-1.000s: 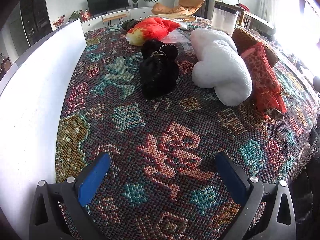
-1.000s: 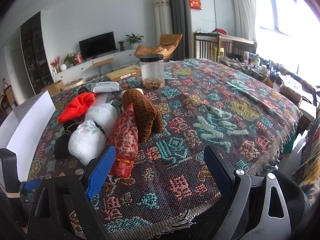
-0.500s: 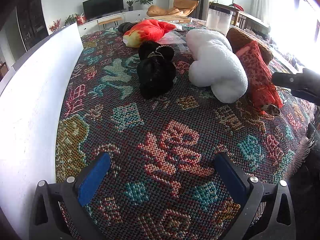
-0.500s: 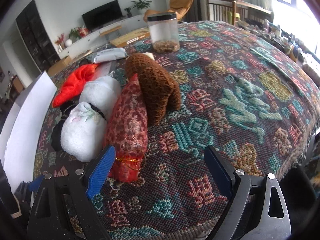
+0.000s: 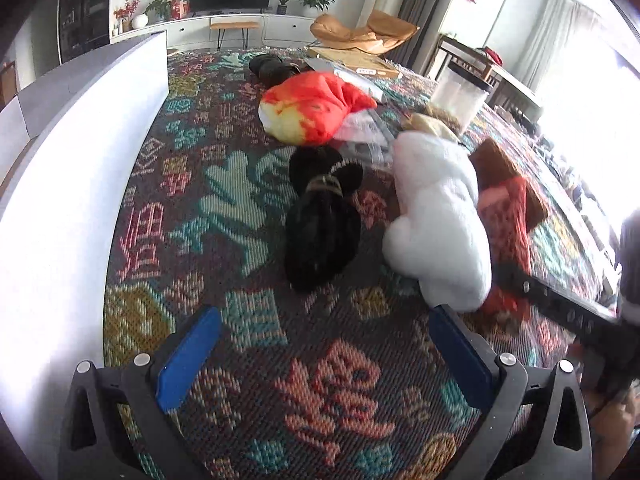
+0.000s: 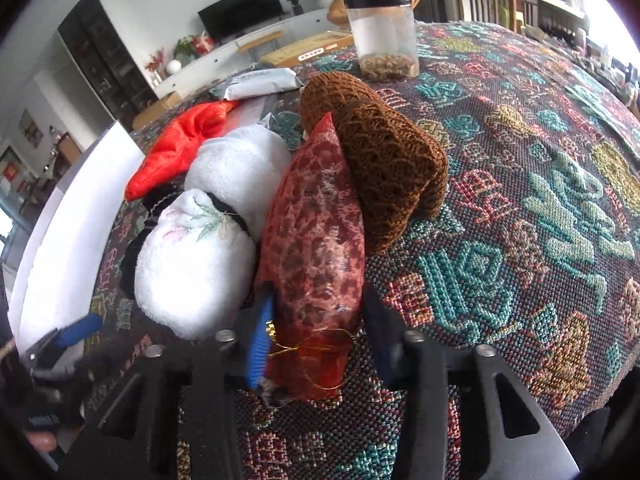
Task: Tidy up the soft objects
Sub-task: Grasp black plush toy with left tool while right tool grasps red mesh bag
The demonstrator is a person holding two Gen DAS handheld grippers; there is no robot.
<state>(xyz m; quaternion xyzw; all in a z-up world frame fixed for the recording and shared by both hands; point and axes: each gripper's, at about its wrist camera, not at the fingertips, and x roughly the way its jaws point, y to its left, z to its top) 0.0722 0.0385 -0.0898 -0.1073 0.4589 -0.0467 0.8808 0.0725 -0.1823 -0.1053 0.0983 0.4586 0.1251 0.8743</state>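
Note:
Soft objects lie in a row on the patterned tablecloth: a red-yellow plush, a black plush, a white plush, a red mesh pouch and a brown knitted piece. My right gripper has its jaws closed around the near end of the red pouch, by its gold tie. My left gripper is open and empty above the cloth, short of the black plush. The right gripper's arm shows in the left wrist view.
A white box wall runs along the left side. A clear jar with a black lid, a flat white packet and a cardboard box stand at the back. The table's edge is near on the right.
My right gripper moved forward and down and closed its jaws on the red pouch's near end. My left gripper moved forward toward the plushes and stayed open.

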